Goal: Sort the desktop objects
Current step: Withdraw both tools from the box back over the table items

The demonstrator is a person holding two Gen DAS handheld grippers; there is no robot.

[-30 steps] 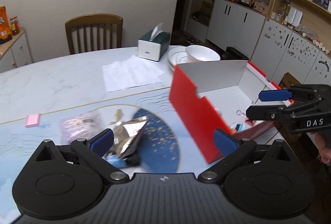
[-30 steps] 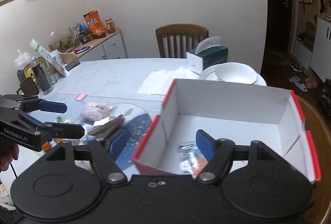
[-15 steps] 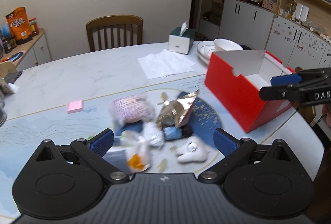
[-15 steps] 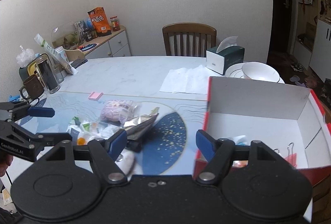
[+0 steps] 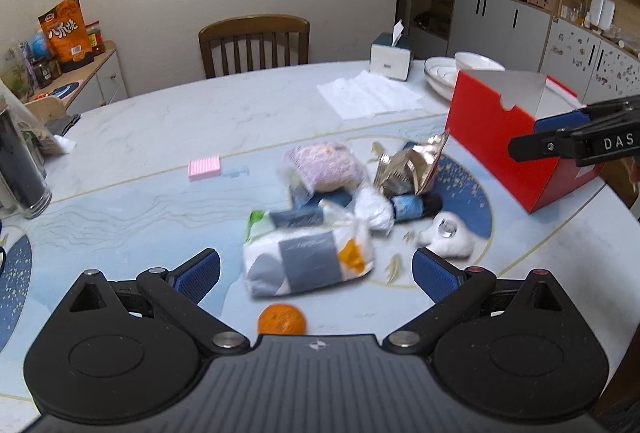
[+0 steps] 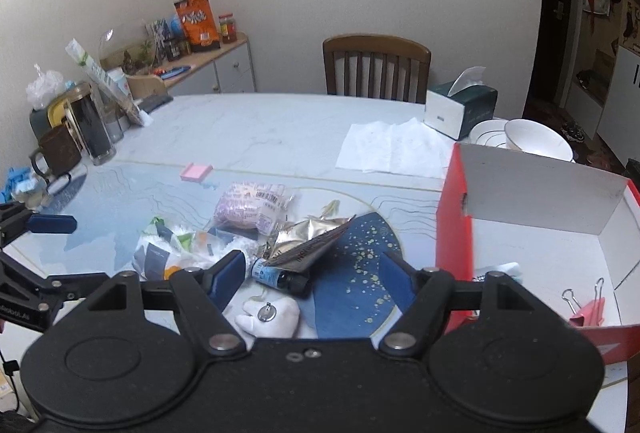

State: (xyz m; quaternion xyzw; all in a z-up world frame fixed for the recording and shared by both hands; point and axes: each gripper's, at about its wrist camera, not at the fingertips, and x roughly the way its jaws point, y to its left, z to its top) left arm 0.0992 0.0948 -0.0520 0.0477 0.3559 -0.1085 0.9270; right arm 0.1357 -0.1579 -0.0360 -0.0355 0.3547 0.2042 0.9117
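Grippers, left gripper [image 5: 316,267] and right gripper [image 6: 314,275], are hovering wide open and empty-fingered; clutter pile [image 5: 340,201] is lying at twelve o'clock, red box [image 6: 536,233] sitting at three o'clock.

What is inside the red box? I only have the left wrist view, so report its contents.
Observer: A pink binder clip lies on the floor of the red box, towards the right wrist camera.
Operator: Check the rest of the box floor.
Observer: A small white and teal item lies near the left wall, partly hidden behind the right claw. I cannot identify it.
Operator: The pink packet is blurred for me. Describe its top.
Observer: The pink packet carries a white barcode label on its upper face.
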